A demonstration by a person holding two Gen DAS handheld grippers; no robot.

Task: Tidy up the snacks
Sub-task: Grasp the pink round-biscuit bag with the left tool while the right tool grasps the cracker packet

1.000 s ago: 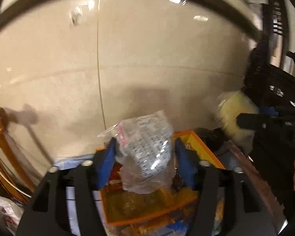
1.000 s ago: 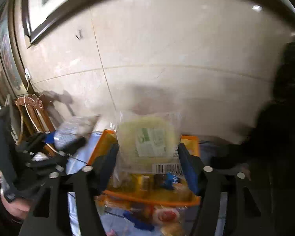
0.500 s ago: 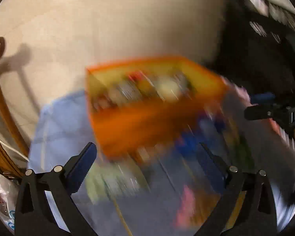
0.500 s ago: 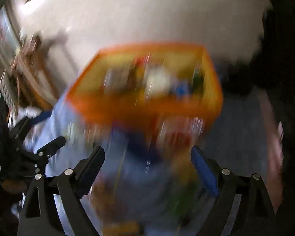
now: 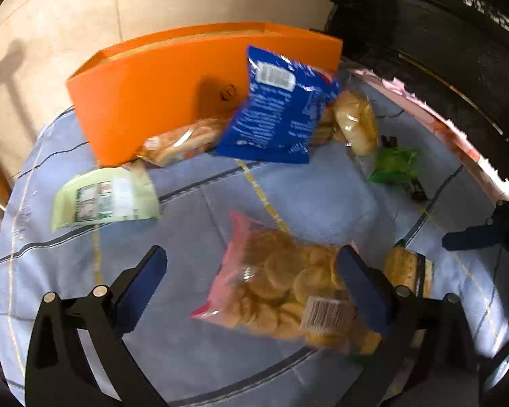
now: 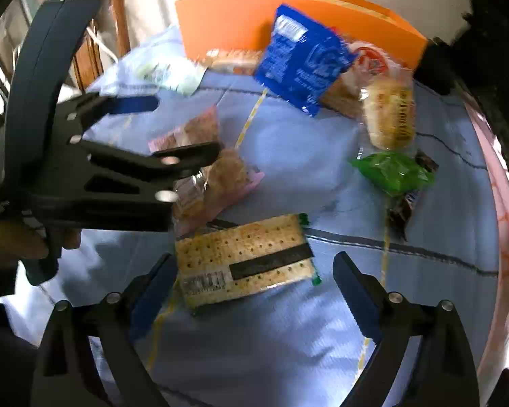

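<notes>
An orange box [image 5: 173, 81] stands at the back of the blue cloth [image 5: 315, 196]; it also shows in the right wrist view [image 6: 241, 17]. A blue snack bag [image 5: 275, 115] leans against it. My left gripper [image 5: 251, 271] is open above a pink-edged bag of round crackers [image 5: 281, 285], and it shows in the right wrist view [image 6: 173, 132]. My right gripper [image 6: 254, 278] is open above a flat cracker pack [image 6: 244, 257]. A pale green packet [image 5: 105, 196], a bun packet [image 6: 390, 115] and a green packet [image 6: 393, 169] lie loose on the cloth.
A long bread packet [image 5: 183, 142] lies against the box front. A dark chocolate wrapper [image 6: 407, 203] lies by the green packet. A black bag or case [image 5: 441, 51] stands at the right. A wooden chair [image 6: 118, 10] stands at the back left.
Both grippers let go of their packets over the box, opened, and swung down and back to the loose snacks on the cloth.
</notes>
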